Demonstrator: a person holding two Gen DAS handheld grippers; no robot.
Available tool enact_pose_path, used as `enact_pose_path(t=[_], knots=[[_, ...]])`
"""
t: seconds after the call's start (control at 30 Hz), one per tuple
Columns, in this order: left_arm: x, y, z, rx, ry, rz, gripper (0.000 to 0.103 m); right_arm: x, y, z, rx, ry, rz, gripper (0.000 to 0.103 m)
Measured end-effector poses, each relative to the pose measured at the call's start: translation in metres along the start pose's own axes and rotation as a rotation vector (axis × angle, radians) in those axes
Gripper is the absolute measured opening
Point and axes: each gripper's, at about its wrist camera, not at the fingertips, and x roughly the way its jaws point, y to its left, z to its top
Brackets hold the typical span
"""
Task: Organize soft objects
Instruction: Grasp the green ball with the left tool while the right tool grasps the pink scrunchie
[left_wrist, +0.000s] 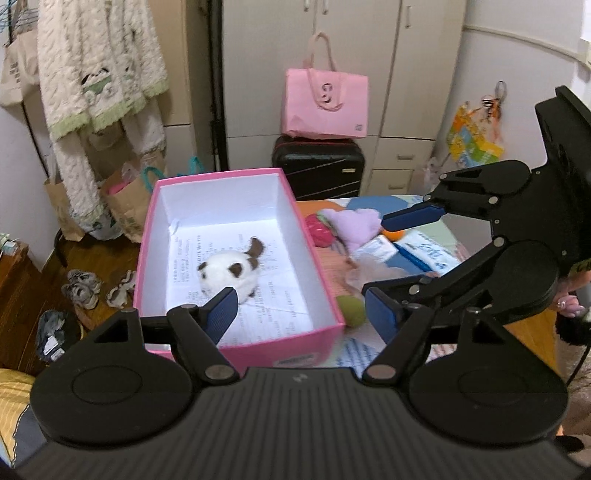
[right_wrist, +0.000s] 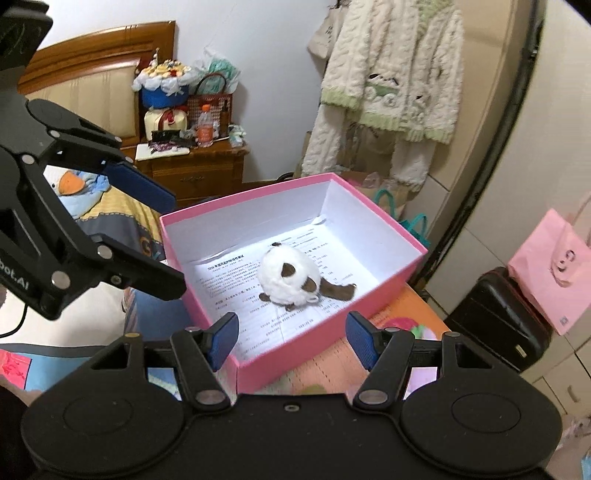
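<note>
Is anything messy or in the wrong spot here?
Only one toy, the white and brown plush, lies in the pink box, on printed paper. The purple plush, a green ball and other soft bits lie jumbled on the table beside it, not yet put away.

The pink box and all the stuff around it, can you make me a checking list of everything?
Surface: table under patterned cloth, crowded on the right.
Job's things: white-and-brown plush toy lying on printed paper inside the open pink box; purple plush and green ball outside it.
Clutter: tissue packets beside the purple plush.
Grippers: left tool open, empty; right tool open, empty.
Cables: thin black cable beside the left tool.
Surroundings: pink bag on black suitcase, hanging fleece clothes, wardrobe, bed.
</note>
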Motion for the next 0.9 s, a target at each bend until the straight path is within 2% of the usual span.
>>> enact_pose_path(t=[0.27,0.33,0.6,0.8,0.9], knots=[[-0.002,-0.039,-0.01,0.074,-0.005,-0.04,0.083,-0.056,-0.01,-0.05,0.098,-0.062,-0.066,0.07],[0.003,-0.05,-0.015,0.098,0.005,-0.058,0.086,-0.068,-0.015,-0.064,0.129,-0.08,-0.081,0.071],[0.036,-0.088,-0.036,0.174,0.049,-0.129,0.086,-0.089,-0.022,-0.127,0.245,-0.117,-0.137,0.072],[0.062,-0.111,-0.053,0.228,0.012,-0.116,0.086,-0.083,-0.028,-0.169,0.3,-0.134,-0.149,0.074],[0.076,-0.121,-0.061,0.237,-0.008,-0.057,0.086,-0.076,-0.027,-0.186,0.309,-0.143,-0.174,0.074]])
